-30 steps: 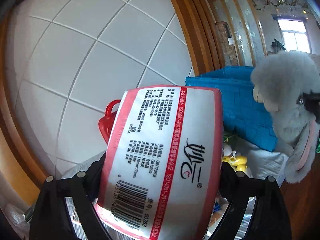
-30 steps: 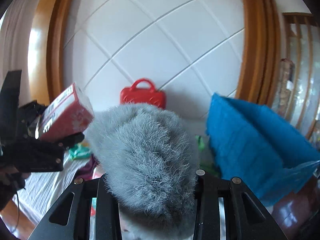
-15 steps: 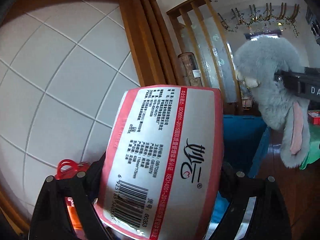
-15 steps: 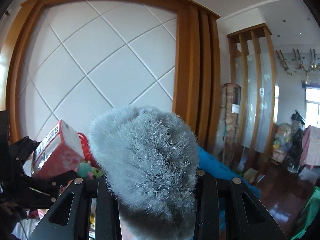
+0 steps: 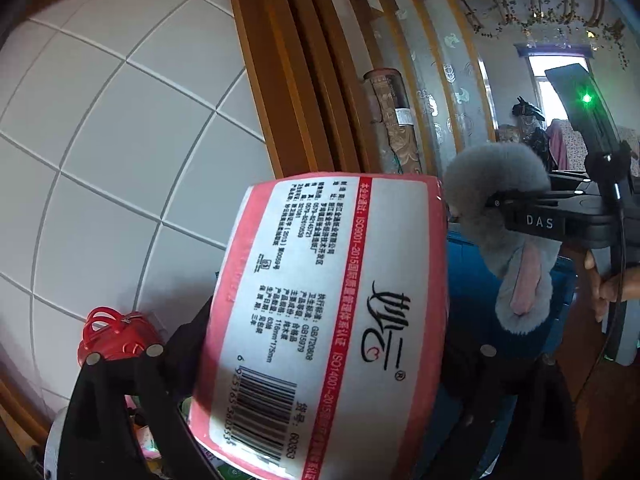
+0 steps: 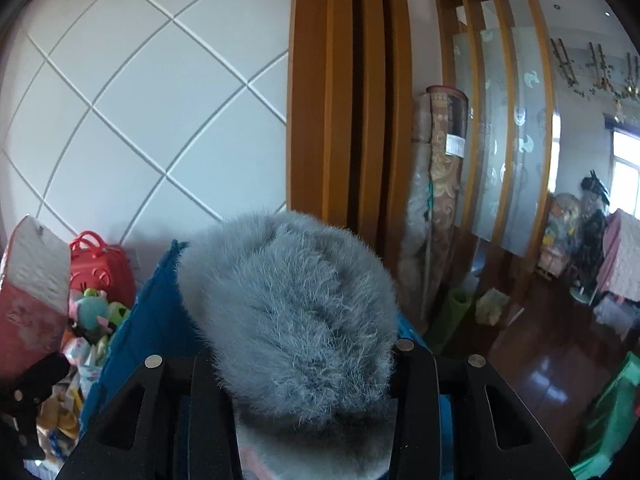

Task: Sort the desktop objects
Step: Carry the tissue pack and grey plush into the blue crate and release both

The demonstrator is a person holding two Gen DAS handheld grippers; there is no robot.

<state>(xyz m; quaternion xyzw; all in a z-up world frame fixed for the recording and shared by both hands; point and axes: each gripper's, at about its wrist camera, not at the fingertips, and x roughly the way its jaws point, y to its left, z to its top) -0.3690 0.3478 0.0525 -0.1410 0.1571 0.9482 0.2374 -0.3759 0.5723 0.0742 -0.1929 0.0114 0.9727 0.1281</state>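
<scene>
A red-and-white tissue pack point(image 5: 328, 320) with a barcode fills the left wrist view, and my left gripper point(image 5: 320, 354) still grips it by its sides while its jaws are opening. The same pack point(image 6: 36, 280) shows at the left edge of the right wrist view. A grey plush toy point(image 6: 292, 312) sits between the fingers of my right gripper point(image 6: 304, 360), whose jaws are opening too. In the left view the right gripper point(image 5: 496, 202) holds the plush point(image 5: 492, 172), its pink-lined ear hanging, above a blue fabric bin point(image 5: 472, 272). The bin point(image 6: 144, 320) lies just behind the plush.
A red toy suitcase point(image 6: 100, 272) and a heap of small toys point(image 6: 92, 316) lie left of the bin against the white panelled wall. A wooden pillar point(image 6: 348, 100) and a rolled rug point(image 6: 444, 200) stand behind. A person's hand point(image 5: 604, 284) grips the right tool.
Both grippers have swung to the right and risen with their loads. The red suitcase slid to the left edge, and the plush now hangs close beside the tissue pack over the blue bin.
</scene>
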